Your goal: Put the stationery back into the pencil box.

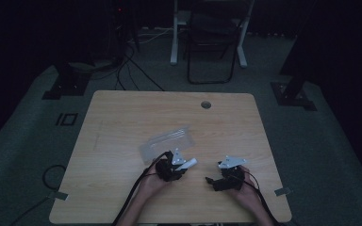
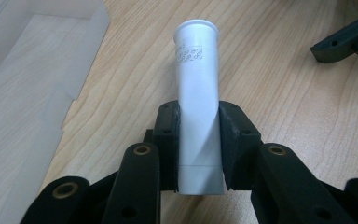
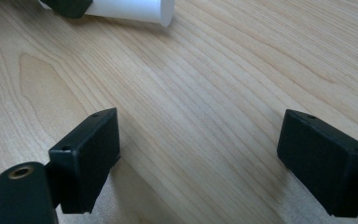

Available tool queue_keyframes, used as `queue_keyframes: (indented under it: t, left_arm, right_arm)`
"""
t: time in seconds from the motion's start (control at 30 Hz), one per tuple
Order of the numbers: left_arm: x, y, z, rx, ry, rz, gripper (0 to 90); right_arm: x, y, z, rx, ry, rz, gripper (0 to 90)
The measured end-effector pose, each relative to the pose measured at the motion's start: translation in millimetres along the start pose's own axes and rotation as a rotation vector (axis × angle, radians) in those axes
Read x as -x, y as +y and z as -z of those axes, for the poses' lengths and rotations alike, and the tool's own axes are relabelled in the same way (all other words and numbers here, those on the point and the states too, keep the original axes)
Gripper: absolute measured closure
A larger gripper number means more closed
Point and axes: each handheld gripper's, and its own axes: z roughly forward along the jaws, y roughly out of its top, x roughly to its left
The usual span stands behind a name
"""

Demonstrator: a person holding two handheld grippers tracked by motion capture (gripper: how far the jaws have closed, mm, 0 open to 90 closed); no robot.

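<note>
Your left gripper (image 2: 199,154) clamps the white tube (image 2: 196,93) just beside the clear plastic bag (image 1: 166,141), your right gripper (image 3: 198,163) gapes empty nearby, so the smooth tube could slip out if you tilt it.

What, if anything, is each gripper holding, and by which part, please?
The left gripper clamps the white tube near its lower end; the right gripper holds nothing, jaws open.

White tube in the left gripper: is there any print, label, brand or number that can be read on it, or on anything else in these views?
White tube: a few lines of small grey print near its open end, too small and blurred to read.
Nothing else bears readable text.
</note>
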Motion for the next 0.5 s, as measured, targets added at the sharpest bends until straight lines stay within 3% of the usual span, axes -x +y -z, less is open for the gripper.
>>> queue_keyframes:
  t: [0.5]
  left_arm:
    - [-2.7,5.9,11.3,0.030,0.010,-0.017,71.0]
  right_arm:
    - [0.0,0.0,0.0,0.000,0.000,0.000,12.9]
